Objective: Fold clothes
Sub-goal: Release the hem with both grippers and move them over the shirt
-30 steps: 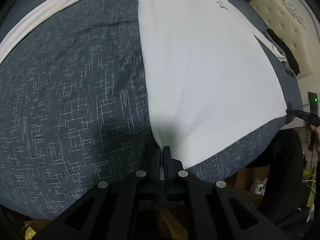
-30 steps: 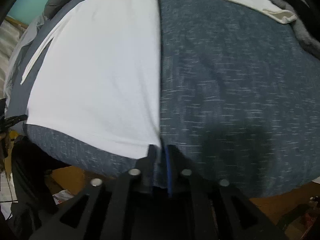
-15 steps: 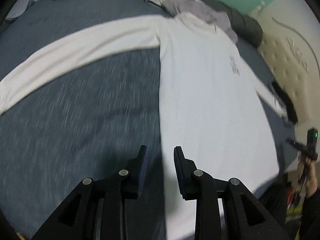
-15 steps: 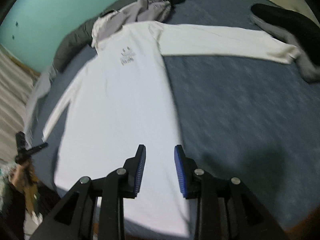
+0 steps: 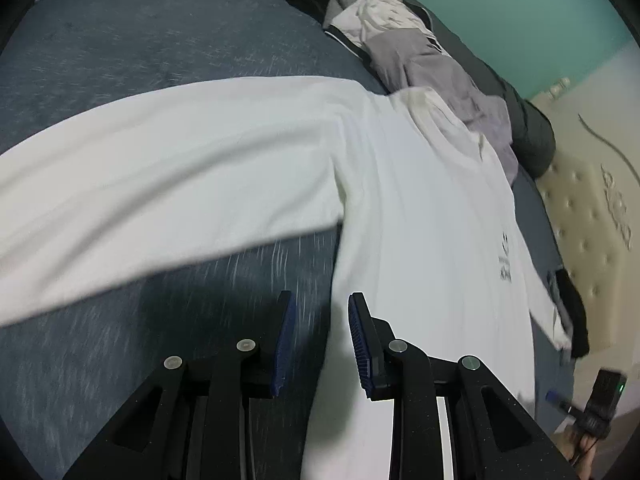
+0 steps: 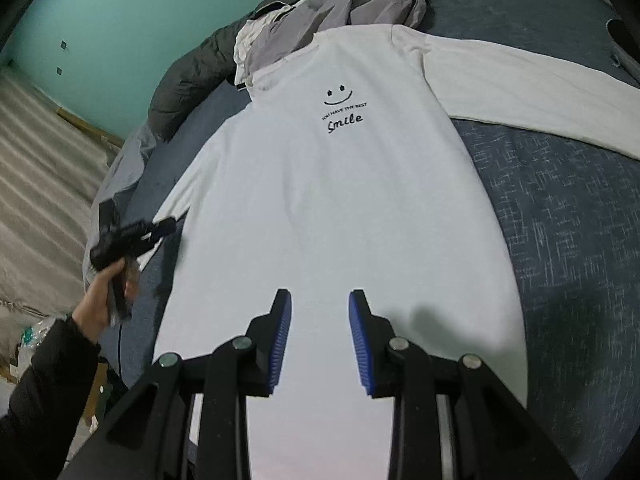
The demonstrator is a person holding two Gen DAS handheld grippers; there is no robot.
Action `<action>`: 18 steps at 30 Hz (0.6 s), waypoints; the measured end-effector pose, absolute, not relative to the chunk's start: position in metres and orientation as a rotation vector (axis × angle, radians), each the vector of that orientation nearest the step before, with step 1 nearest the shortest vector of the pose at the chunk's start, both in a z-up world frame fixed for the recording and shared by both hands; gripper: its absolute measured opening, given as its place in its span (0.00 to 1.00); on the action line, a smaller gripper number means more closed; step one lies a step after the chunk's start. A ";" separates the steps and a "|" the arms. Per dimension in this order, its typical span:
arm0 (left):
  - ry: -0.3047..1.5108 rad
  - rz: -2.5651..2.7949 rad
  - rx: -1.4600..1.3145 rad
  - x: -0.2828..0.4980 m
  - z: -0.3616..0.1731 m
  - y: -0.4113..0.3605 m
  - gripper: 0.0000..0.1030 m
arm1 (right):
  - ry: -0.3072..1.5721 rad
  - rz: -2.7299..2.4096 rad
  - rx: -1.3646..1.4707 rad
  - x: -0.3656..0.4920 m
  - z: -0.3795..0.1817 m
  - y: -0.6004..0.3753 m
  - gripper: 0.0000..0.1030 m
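- Bedroom in a home.
- Landmark: bed with dark blue flecked fabric cover (image 6: 560, 216), fills most of both views.
- Cream button-tufted padded headboard (image 5: 588, 208) at one end of the bed.
- Teal painted wall (image 6: 120, 12) behind the bed's far side.
- Dark grey puffy duvet (image 6: 188, 80) bunched along the bed's far edge, against that wall.
- Crumpled grey and white garments (image 5: 416, 44) piled on the bed, next to the duvet.
- White long-sleeved top with black smiley print (image 6: 340, 208) spread flat on the bed.
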State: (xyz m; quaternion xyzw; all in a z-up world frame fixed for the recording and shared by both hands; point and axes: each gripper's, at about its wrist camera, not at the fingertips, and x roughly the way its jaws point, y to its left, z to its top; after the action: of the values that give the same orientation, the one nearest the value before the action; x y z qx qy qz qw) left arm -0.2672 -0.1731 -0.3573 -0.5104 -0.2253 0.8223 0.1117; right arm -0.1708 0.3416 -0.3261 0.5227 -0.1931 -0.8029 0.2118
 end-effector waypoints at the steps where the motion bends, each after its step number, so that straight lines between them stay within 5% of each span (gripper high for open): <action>1: -0.667 2.411 -1.495 -0.273 -0.359 -0.172 0.29 | -0.534 -2.231 1.459 -0.174 -0.329 0.344 0.29; 7: -0.671 2.380 -1.470 -0.295 -0.367 -0.162 0.28 | -0.530 -2.237 1.495 -0.190 -0.343 0.357 0.29; 12: -0.639 2.370 -1.475 -0.305 -0.373 -0.153 0.01 | -0.569 -2.234 1.499 -0.192 -0.345 0.365 0.29; 18: -0.647 2.430 -1.452 -0.306 -0.367 -0.166 0.01 | -0.568 -2.233 1.502 -0.190 -0.346 0.365 0.29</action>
State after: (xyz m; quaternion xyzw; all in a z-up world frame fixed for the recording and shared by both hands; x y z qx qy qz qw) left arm -0.3061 -0.1655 -0.3671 -0.4965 -0.2214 0.8309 0.1187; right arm -0.1902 0.3648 -0.3456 0.5357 -0.2027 -0.7963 0.1943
